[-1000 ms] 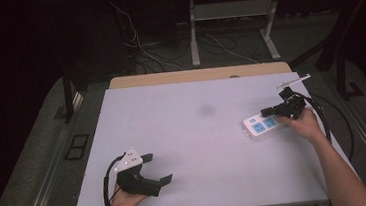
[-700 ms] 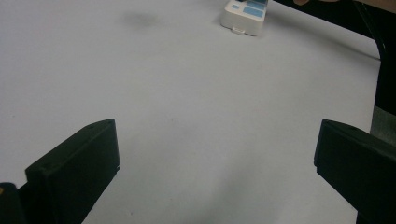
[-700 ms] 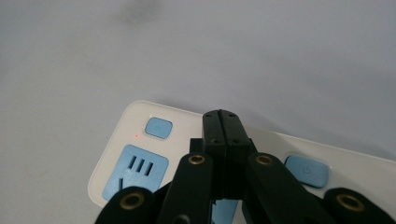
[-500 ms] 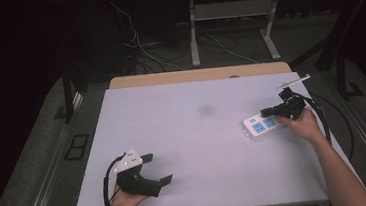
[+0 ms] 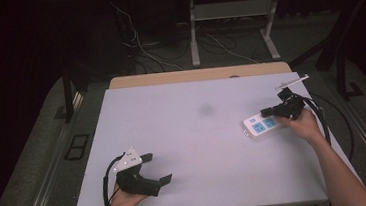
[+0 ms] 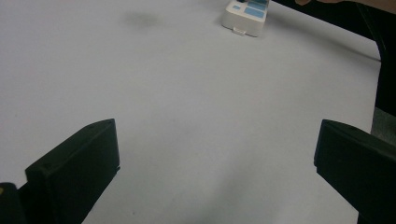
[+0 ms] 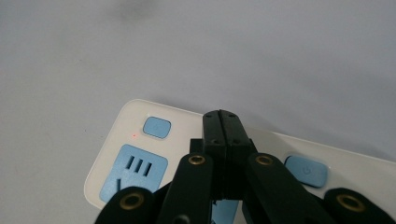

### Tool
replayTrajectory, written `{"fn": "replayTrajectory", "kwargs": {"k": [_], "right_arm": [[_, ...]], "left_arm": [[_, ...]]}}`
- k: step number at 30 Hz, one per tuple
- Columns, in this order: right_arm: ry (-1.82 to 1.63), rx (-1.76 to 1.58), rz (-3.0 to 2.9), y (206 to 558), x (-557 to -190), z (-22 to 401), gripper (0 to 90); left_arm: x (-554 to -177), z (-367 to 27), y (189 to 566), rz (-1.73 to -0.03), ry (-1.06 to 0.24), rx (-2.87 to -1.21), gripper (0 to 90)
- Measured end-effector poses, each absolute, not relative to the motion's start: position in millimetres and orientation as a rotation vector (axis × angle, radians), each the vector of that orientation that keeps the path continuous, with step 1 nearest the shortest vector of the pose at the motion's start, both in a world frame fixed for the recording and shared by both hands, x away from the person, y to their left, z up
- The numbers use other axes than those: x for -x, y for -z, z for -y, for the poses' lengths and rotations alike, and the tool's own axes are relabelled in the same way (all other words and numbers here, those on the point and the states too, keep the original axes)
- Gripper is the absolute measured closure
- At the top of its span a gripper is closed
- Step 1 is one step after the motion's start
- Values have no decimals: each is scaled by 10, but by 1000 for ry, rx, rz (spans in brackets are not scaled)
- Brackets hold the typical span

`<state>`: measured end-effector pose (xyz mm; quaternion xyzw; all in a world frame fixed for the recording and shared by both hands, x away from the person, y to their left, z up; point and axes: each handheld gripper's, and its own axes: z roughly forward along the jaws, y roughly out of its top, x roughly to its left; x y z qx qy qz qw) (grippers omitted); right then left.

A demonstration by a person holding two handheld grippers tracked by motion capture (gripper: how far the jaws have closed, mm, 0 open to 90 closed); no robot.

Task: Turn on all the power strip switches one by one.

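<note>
On the right side of the table: the white power strip (image 5: 263, 124) is lying flat near the right edge, blue sockets and blue buttons facing up, and a tiny red light (image 7: 134, 136) is glowing next to one button (image 7: 157, 127).
Right gripper: the right gripper (image 7: 220, 117) is sitting over the strip with its jaws pressed fully together, nothing pinched between them, tips hovering on or just above the white top between two buttons. Can't tell if they're actually touching.
Risk at the tips: closed jaws make a narrow poker, so if it's going for a button, I'm guessing it could be sliding off the edge and hitting bare plastic, or landing on the other button (image 7: 305, 171).
Risk to the strip: nothing's pinning it down, so a slanted push could be scooting or spinning it toward the table (image 5: 183, 133) edge.
Left gripper: the left gripper (image 5: 149, 168) is parked at the near left, jaws spread wide and empty, well apart from the strip, so it isn't bracing anything.
Cable: the right gripper's cable (image 5: 323, 121) is looping by the wrist and could be snagging.
</note>
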<state>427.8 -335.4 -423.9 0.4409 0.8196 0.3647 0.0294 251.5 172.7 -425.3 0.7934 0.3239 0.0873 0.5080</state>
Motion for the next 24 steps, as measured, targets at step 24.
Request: {"fn": "replayTrajectory", "kwargs": {"k": [24], "right_arm": [[-1143,-1321,-2525,4058,-4226,3427,900]], "left_arm": [[-2527,-1711,4267,-783,-202,-1916,0]]}}
